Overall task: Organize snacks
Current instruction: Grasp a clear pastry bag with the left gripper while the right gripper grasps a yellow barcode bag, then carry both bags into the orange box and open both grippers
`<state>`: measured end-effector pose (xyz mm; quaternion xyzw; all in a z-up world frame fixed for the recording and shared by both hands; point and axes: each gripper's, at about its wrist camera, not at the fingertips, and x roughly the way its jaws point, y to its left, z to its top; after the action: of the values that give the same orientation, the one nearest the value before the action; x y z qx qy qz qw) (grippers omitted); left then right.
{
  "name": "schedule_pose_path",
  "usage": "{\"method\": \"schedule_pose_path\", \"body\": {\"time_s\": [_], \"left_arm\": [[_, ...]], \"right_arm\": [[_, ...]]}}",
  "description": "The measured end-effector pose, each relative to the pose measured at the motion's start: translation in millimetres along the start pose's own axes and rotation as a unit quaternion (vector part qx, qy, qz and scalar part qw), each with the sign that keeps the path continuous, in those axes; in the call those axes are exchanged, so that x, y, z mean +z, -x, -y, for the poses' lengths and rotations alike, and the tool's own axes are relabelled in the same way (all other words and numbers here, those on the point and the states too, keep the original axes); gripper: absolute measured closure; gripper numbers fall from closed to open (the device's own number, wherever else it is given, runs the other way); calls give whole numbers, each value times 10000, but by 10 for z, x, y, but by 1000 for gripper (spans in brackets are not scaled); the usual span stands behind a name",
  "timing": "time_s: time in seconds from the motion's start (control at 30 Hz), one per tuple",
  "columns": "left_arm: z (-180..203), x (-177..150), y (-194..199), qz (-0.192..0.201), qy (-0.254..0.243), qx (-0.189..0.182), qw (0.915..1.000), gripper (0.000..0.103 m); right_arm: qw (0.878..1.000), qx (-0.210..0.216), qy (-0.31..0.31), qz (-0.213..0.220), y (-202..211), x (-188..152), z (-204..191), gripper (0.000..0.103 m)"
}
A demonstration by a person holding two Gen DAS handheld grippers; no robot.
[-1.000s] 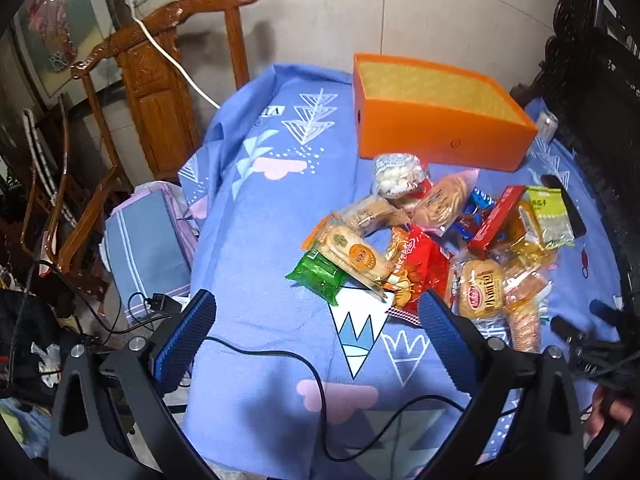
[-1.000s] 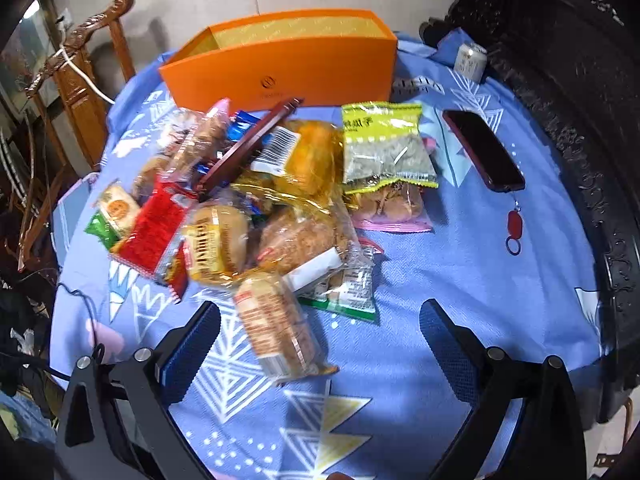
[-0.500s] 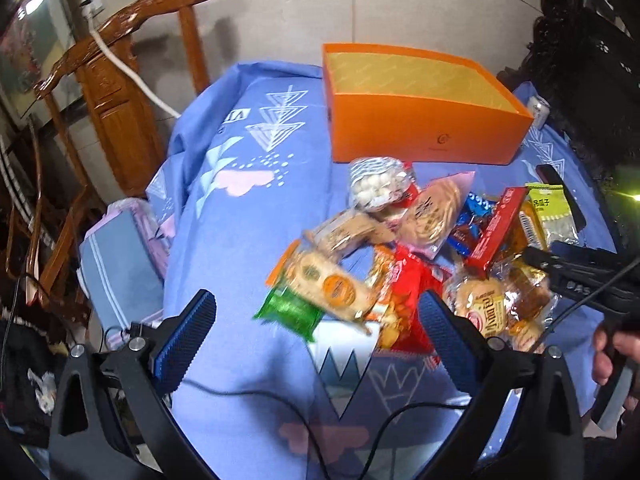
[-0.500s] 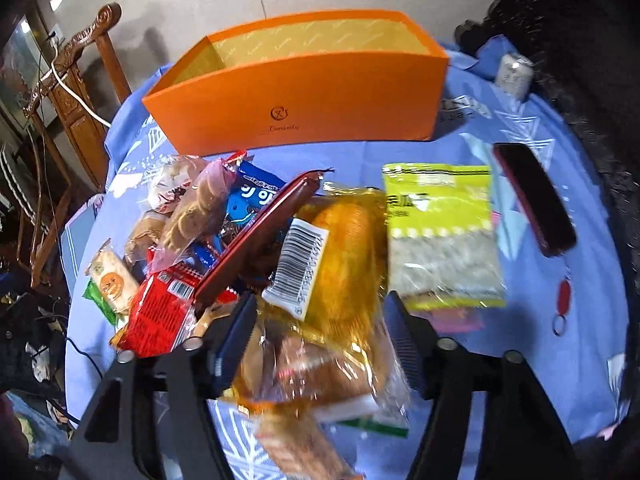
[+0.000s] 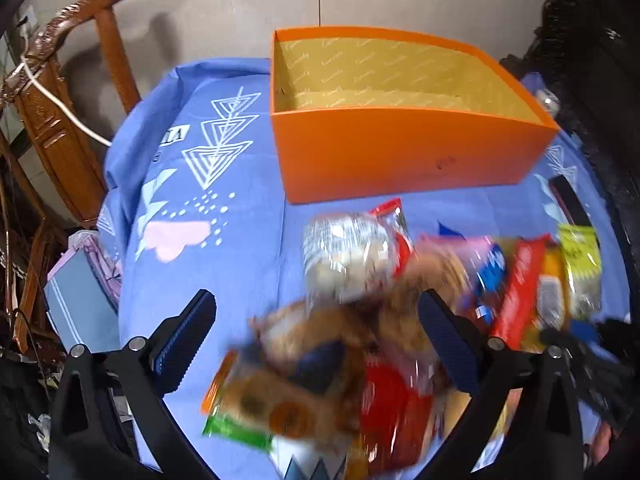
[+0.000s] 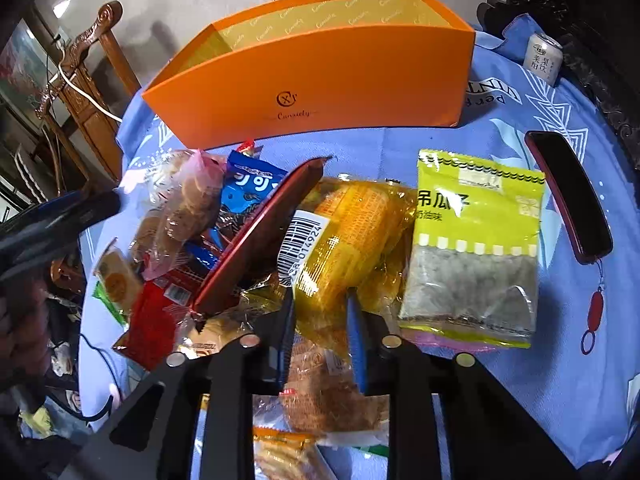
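My right fingers point(image 6: 320, 316) have just closed, pinching the crinkly yellow plastic snack bag point(image 6: 352, 232); my left fingers point(image 5: 316, 344) gape wide over blurred wrappers.

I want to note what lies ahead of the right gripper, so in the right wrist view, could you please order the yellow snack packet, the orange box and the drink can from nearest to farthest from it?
1. Yellow snack packet: pinched between the pads of the right gripper.
2. Orange box: behind the snack pile, straight ahead.
3. Drink can: far right corner, past the box's end.
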<state>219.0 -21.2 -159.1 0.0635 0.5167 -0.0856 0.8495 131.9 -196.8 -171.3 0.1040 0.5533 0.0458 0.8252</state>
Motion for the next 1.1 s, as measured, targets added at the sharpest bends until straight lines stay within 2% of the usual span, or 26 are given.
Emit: {"method": "schedule_pose_path", "body": {"time_s": [0.2,0.27,0.3,0.33,0.37,0.43,0.53,0.73,0.83,0.97,1.1], "left_arm": [[-10,238,-433,-263,189,-80,9994,4],[3,253,-548,-381,168,-195,9989,16],[15,250,-603,-468,168,-361,9981,27],[23,245,-656,-559,187,-504,9970,32],[30,228,-703,-627,211,-540,9963,36],[32,204,-706,-516,189,-498,9972,41],[-14,188,-666,-458,304,-629,9965,49],[-156,155,-271,-113,491,-829,9953,50],[-183,214,24,172,415,-733,9963,50],[-202,452,431,559,362,-636,9957,50],[-212,808,710,895,442,-628,9930,50]], "right_arm": [[9999,42,-38,89,151,5,3,82],[9999,52,-37,114,190,18,-8,82],[9999,39,-34,151,220,35,-15,82],[9998,28,-34,168,236,47,-10,82],[9998,16,-49,184,249,61,-9,82],[9996,38,-115,242,296,95,10,82],[9991,29,-98,402,419,169,2,82],[9963,90,-24,859,734,330,-48,83],[9938,126,27,1105,874,441,-82,83],[9886,121,212,1485,1012,698,-160,83],[9825,118,358,1824,1065,1134,-195,83]]}}
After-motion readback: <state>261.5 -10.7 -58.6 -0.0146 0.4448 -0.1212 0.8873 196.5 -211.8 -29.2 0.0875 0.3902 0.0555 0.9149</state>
